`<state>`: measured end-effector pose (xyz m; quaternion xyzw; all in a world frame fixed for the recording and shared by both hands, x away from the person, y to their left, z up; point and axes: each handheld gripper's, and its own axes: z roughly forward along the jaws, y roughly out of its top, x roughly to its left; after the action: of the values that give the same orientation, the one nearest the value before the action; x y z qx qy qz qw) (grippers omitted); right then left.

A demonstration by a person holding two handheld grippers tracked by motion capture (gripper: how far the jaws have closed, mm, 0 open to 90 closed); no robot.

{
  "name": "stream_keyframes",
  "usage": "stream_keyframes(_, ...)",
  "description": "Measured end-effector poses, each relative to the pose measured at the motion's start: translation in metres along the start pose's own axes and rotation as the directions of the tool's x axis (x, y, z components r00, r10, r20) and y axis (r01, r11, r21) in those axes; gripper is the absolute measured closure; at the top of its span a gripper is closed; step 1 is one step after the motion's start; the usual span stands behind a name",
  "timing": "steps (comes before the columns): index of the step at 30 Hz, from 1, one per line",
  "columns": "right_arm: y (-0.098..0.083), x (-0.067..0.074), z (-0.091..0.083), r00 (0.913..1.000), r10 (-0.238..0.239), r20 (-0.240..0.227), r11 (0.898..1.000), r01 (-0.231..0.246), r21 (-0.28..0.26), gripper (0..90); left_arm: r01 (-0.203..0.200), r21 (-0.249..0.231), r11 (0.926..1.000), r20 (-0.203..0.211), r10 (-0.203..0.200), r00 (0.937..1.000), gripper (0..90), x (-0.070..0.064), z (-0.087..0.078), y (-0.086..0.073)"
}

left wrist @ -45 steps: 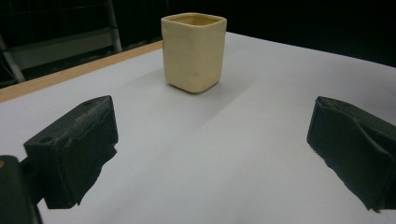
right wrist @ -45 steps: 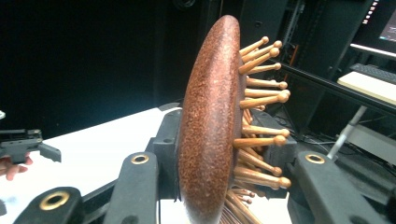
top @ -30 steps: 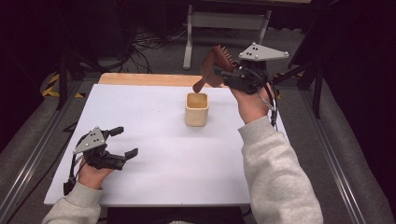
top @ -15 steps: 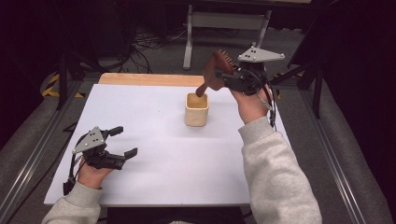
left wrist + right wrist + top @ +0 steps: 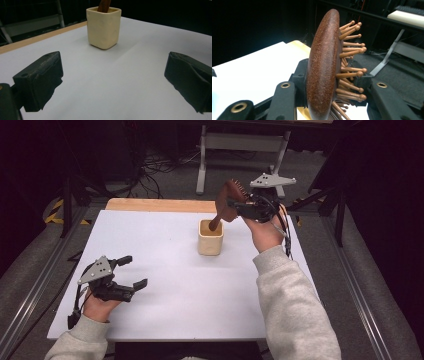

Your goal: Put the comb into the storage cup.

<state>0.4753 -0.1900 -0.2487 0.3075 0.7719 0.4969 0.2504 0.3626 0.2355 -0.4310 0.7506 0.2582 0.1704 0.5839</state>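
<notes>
The right tongs are closed on the head of the wooden hairbrush, whose handle dips into the cream cup just below them. The left tongs rest wide open and empty on the white tabletop, well apart from the cup.

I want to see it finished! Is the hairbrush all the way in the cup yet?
Almost. Done: the right gripper is clamped on the brown hairbrush, and its handle tip is inside the cream cup. In hand: lowering it, tilted. Left: let it go so it rests in the cup. The left gripper waits open on the white table.
</notes>
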Motion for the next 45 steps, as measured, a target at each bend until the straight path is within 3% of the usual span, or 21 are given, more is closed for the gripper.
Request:
stream_keyframes(10, -0.008, -0.005, 0.015, 0.9986, 0.043, -0.03, 0.998, -0.042, 0.049, 57.2, 0.0, 0.003, 1.0, 0.001, 0.0, 1.0, 3.1, 0.0, 0.0, 0.0)
stream_keyframes(20, -0.014, -0.004, 0.027, 0.9972, 0.056, -0.05, 0.994, -0.051, 0.095, 56.7, -0.004, 0.001, 1.0, 0.004, 0.004, 1.0, 3.1, 0.0, 0.0, 0.0)
stream_keyframes(45, -0.027, -0.003, 0.05, 0.9972, 0.046, -0.06, 0.986, -0.036, 0.16, 53.4, -0.004, 0.005, 1.0, 0.012, 0.004, 0.9999, 3.0, 0.0, 0.001, 0.0)
